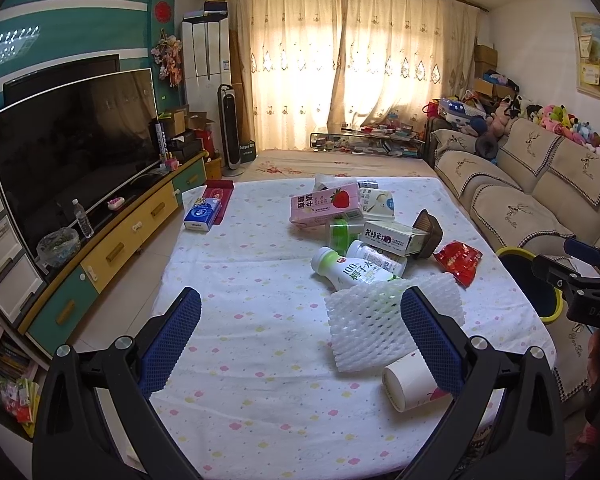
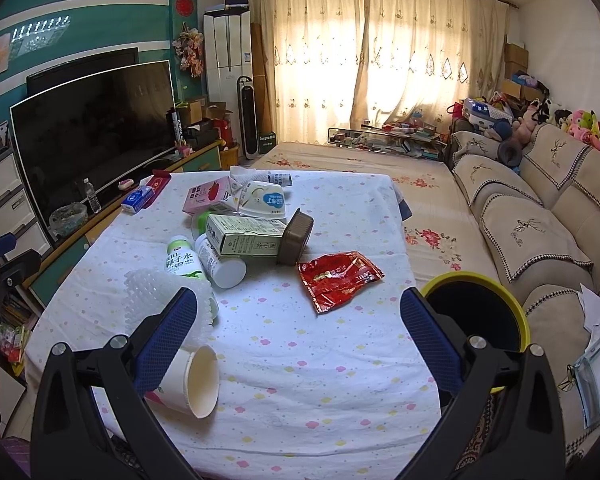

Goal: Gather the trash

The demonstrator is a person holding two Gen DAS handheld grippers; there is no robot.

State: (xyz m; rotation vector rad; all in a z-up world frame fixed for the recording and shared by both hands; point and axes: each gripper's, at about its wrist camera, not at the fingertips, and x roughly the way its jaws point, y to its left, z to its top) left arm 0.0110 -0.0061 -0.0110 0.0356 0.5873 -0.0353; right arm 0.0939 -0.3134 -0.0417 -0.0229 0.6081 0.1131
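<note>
Both grippers hover above the near edge of the table point(image 2: 300, 400), jaws spread wide and holding nothing: the left gripper point(image 1: 300, 320) looks over the foam net point(image 1: 380, 320), the right gripper point(image 2: 300, 320) over bare cloth between the paper cup point(image 2: 196, 380) and the bin point(image 2: 476, 312). The trash lies in a loose heap mid-table: two bottles point(image 2: 184, 260), a green carton point(image 2: 248, 234), a pink carton point(image 1: 324, 204), a brown tray point(image 2: 296, 236) leaning on the green carton, and a red wrapper point(image 2: 338, 278) lying flat, apart from the rest. The bin stands just off the table's right edge, beside the sofa point(image 2: 540, 216), so the right gripper looks best placed to carry. Nothing is collected yet, by my reading. A sound first pick would be the cup, nearest and lying on its side: close across its wall rather than its rim, gently, since paper will crush. The wrapper lies flat and may need pinching at a raised corner. The foam net is light and springy; squeeze it well in, or it may slip out over the cloth
</note>
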